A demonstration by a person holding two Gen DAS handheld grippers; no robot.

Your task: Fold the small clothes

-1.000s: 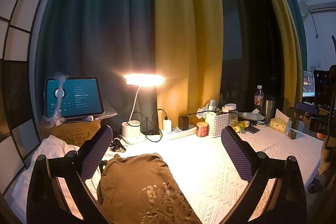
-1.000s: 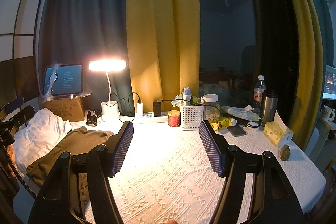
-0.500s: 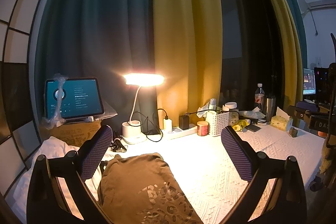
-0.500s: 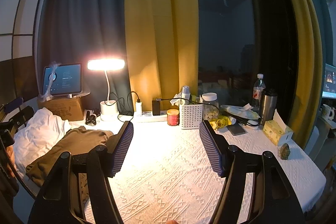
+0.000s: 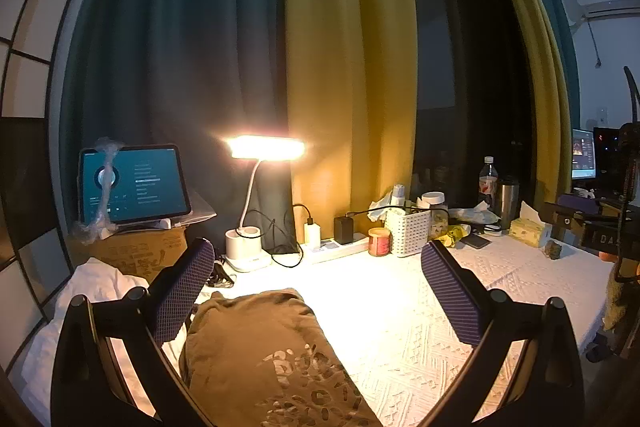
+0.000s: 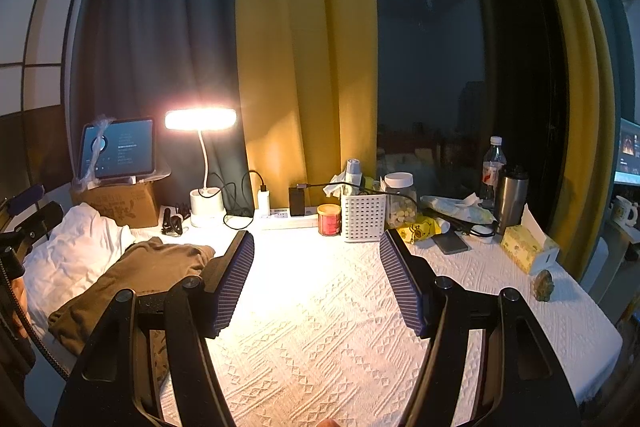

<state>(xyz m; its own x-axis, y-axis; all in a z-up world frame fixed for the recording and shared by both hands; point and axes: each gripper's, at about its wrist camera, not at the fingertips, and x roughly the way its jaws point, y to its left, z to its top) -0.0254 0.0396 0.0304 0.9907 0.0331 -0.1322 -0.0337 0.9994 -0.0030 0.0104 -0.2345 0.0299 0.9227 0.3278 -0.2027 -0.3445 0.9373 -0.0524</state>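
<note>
Nothing has moved — both hand-held grippers, left point(image 5: 316, 275) and right point(image 6: 316, 267), gape empty.

Only "DA" readable, in pale capitals on a dark block point(image 5: 606, 238) at the right edge of the left wrist view. Print on the brown cardboard box point(image 5: 132, 254), lit tablet screen point(image 5: 134, 185) and olive-brown garment point(image 5: 296, 383) too blurred to read.

The bench point(image 6: 340, 327) is covered by a white textured cloth. On it are laid an olive-brown garment point(image 6: 132, 279) and a white garment point(image 6: 76, 247) at the left, with a lit lamp point(image 6: 206, 205), power strip point(image 6: 284, 221), white basket point(image 6: 364, 217) and tissue box point(image 6: 528, 251) along the back.
</note>
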